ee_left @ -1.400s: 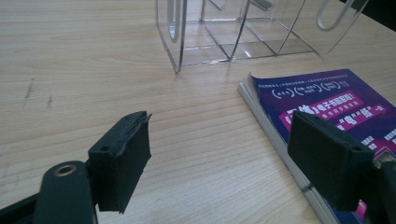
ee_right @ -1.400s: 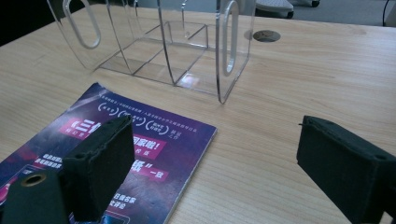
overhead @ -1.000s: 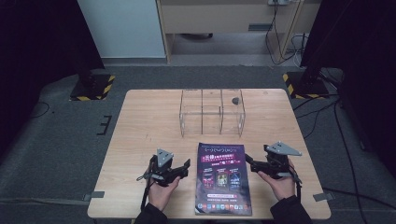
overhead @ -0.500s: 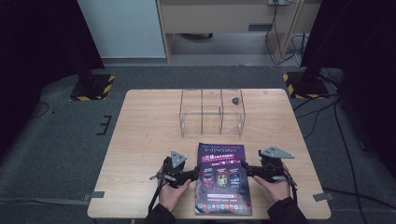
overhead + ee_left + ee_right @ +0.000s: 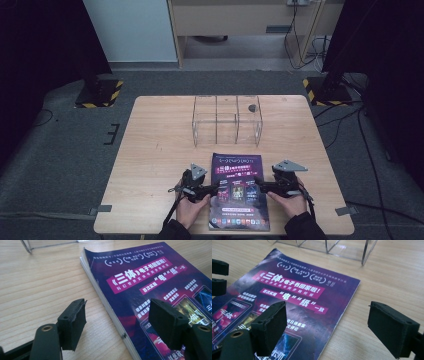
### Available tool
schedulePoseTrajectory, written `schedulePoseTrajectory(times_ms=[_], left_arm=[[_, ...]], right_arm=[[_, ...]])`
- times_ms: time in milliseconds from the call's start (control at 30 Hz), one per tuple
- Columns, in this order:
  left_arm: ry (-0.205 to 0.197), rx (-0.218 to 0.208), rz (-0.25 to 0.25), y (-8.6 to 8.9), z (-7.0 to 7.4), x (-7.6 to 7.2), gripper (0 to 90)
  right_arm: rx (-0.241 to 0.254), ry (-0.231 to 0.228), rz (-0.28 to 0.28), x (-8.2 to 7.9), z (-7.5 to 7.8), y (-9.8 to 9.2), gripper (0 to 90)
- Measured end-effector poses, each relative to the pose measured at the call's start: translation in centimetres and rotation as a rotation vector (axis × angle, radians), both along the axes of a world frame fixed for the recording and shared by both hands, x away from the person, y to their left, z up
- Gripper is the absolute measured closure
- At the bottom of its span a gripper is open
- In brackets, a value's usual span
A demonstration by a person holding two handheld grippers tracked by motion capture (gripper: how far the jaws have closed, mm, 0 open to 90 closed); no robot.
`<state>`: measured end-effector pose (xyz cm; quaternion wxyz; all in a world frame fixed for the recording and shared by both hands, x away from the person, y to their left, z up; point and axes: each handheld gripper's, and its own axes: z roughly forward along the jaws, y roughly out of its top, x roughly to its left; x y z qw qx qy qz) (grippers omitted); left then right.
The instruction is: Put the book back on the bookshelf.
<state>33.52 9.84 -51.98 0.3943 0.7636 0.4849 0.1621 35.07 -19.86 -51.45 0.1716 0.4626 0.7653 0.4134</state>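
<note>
Wooden table (image 5: 160,150), clear acrylic organizer (image 5: 227,120) at its far middle, purple magazine (image 5: 237,192) flat at near edge, left gripper (image 5: 212,190) fingers apart straddling its left edge, just been closing, right gripper (image 5: 261,186) fingers apart straddling its right edge

Grey carpet floor (image 5: 60,165); wooden table (image 5: 150,150); pale wall panel (image 5: 135,30); wooden cabinet (image 5: 235,17); black curtains (image 5: 40,45).

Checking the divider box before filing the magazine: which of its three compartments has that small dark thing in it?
The right-hand compartment of the clear box, as the high view shows it. The small dark thing shows at its far end; the middle and left compartments look empty.
</note>
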Motion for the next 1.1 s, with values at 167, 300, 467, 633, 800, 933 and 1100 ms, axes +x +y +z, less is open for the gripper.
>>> schedulePoseTrajectory(times_ms=[167,300,467,633,800,933,1100], left_arm=[[0.017,-0.007,-0.009,-0.4,-0.3,0.1,30.2],[0.023,-0.012,-0.011,-0.7,-0.5,0.1,31.2],[0.024,0.002,-0.019,-0.9,-0.7,0.1,32.1],[0.030,-0.003,-0.026,-1.3,-0.9,0.2,33.4],[0.034,-0.002,-0.036,-1.6,-1.1,0.2,32.8],[0.028,-0.002,-0.033,-1.8,-1.2,0.2,32.9],[0.025,-0.008,-0.022,-1.9,-1.2,0.1,32.9]], right_arm=[[-0.018,0.020,0.014,0.0,-0.5,0.3,17.3],[-0.036,0.027,0.035,-0.1,-0.8,0.9,19.2],[-0.038,0.039,0.040,-0.1,-1.1,1.0,19.8],[-0.022,0.053,0.032,-0.1,-1.5,1.0,20.9],[-0.021,0.064,0.039,-0.1,-1.8,1.3,21.7],[-0.022,0.068,0.046,0.0,-2.1,1.4,21.9],[-0.009,0.065,0.051,-0.1,-2.1,1.5,23.8]])
